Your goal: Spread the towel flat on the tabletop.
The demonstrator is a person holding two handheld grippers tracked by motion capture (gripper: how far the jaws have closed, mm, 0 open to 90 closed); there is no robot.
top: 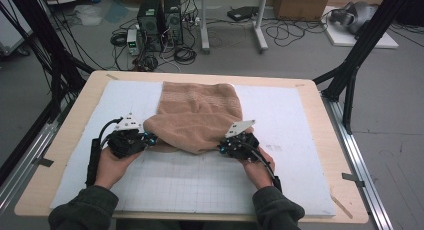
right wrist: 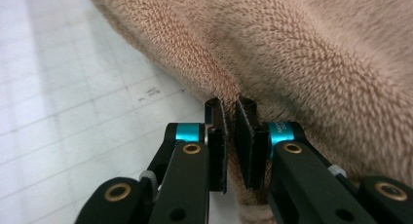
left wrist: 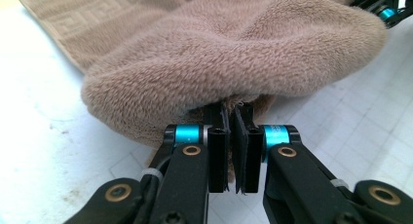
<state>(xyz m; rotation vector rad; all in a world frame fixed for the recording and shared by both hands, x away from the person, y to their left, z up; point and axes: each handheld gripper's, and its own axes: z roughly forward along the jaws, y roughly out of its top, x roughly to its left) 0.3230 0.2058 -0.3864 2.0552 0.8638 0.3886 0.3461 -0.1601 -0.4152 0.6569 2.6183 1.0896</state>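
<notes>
Forearms in dark sleeves are seen entering at the near edge of the table (top: 60,155), each hand carrying a set of tongs over the white gridded mat (top: 200,185).

Left gripper (top: 145,138): the jaws are seen closed almost to touching in the left gripper view (left wrist: 233,118), with a thin edge of the tan towel (top: 197,117) pinched between the pads. A rolled, bulging fold of the towel (left wrist: 229,53) is lifted directly beyond the tips.

Right gripper (top: 222,149): the jaws are likewise drawn nearly together in the right gripper view (right wrist: 231,112), and a strip of the towel (right wrist: 302,63) is clamped between them, cloth showing below the pads as well as above.

Position of the work: the towel is found on the middle of the mat, its near edge gathered and raised off the surface between the two tongs, its far part lying flat with a patterned band (top: 197,97) across it.

Progress, as judged: both near corners are secured and the lift is begun. The fold itself is judged not yet made; the near edge remains to be carried over the far part, laid down square and released. Farther off, computer towers (top: 160,22) and loose cables are noted on the floor.
</notes>
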